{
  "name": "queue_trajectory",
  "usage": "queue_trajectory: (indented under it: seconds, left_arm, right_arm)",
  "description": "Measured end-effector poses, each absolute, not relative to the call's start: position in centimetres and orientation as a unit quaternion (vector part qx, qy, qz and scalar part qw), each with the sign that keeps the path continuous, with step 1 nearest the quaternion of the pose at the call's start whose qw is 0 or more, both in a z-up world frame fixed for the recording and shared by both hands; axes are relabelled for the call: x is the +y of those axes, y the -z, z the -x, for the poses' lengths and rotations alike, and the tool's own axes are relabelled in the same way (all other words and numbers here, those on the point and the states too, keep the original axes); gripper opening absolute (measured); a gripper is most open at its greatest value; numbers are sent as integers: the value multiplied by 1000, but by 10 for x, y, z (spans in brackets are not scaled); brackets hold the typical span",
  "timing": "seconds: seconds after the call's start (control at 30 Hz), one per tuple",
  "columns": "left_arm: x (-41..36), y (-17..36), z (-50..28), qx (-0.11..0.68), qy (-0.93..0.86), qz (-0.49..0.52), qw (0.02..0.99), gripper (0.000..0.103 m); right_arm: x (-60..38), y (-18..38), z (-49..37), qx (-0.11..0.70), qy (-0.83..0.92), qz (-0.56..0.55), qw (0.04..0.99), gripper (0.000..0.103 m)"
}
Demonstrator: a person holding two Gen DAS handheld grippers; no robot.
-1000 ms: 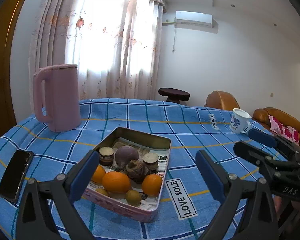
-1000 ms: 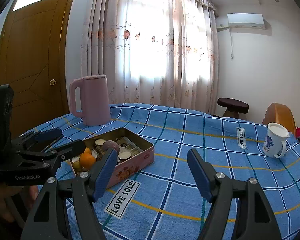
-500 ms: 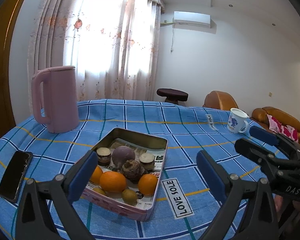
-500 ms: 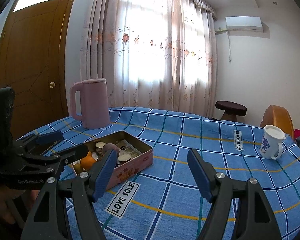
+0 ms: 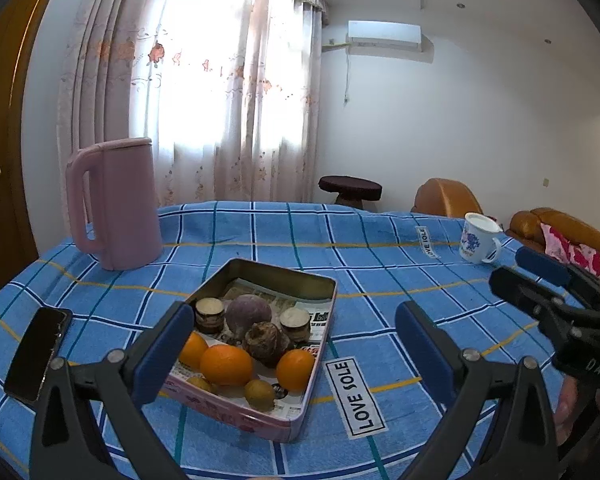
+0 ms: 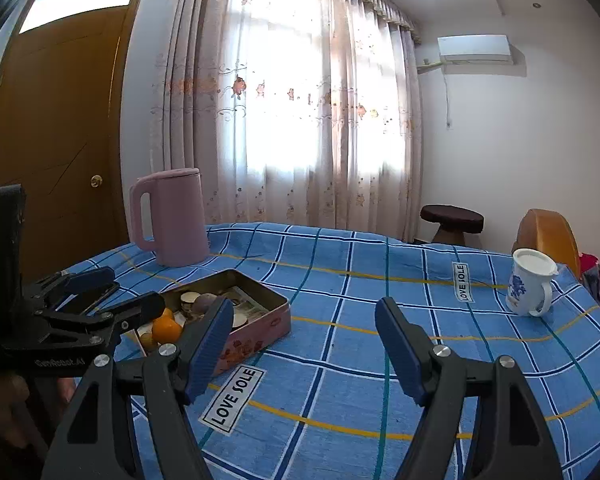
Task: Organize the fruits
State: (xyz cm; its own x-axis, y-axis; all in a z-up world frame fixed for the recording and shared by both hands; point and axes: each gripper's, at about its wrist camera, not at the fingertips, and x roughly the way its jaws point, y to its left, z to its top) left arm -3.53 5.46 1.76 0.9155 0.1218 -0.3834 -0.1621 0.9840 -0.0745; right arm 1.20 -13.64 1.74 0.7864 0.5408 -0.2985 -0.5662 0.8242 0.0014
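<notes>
The left hand-held gripper [image 5: 292,344] hovers over the near edge of the pink tin [image 5: 316,368], jaws spread wide, holding nothing. In the tin, 3 oranges [image 5: 226,364] lie toward 6 o'clock, purple fruit [image 5: 248,314] toward 12. The right hand-held gripper [image 6: 304,346] gapes empty over the blue checked surface [image 6: 340,400], tin at 10 o'clock, mug [image 6: 530,286] at 2.

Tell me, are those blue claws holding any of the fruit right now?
No. The left gripper and right gripper are both open and empty; the oranges lie in the tin.
</notes>
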Motion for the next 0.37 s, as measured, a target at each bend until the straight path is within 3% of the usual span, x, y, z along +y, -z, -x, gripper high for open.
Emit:
queue_trajectory:
  seconds: [0.37]
  left_arm:
    - [53, -15, 35, 195, -63, 52, 977, 103]
  right_arm:
    - [-136, -8, -17, 156, -288, 47, 943, 75]
